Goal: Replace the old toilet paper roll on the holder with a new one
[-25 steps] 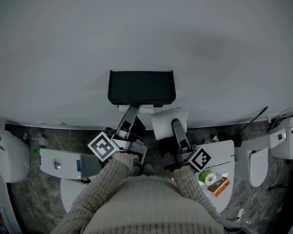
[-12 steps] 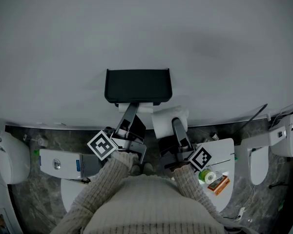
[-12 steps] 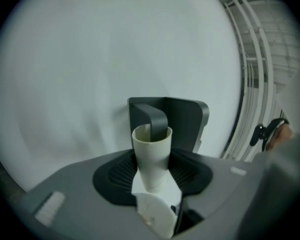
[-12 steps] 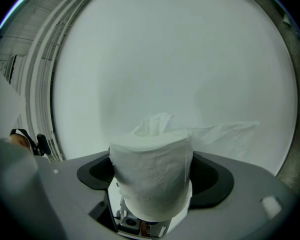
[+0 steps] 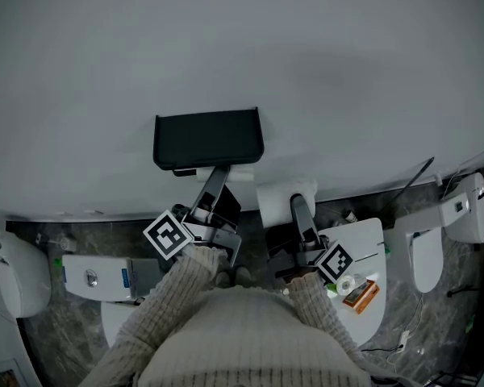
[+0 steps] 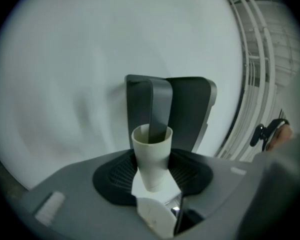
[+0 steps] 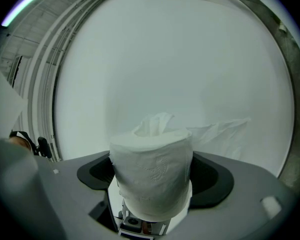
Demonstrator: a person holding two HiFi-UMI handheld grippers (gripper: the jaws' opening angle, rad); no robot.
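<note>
Bare cardboard tube (image 6: pixel 151 159) before black holder (image 6: pixel 191 109) — full roll (image 7: pixel 152 176) beside.

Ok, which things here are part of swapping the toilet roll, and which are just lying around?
Job: black holder; empty cardboard tube in the left gripper; new roll in the right gripper.
Lying about: white toilets; small green roll; orange packet.

Head view looks down; 2 others face wall (image 6: pixel 65 59).
</note>
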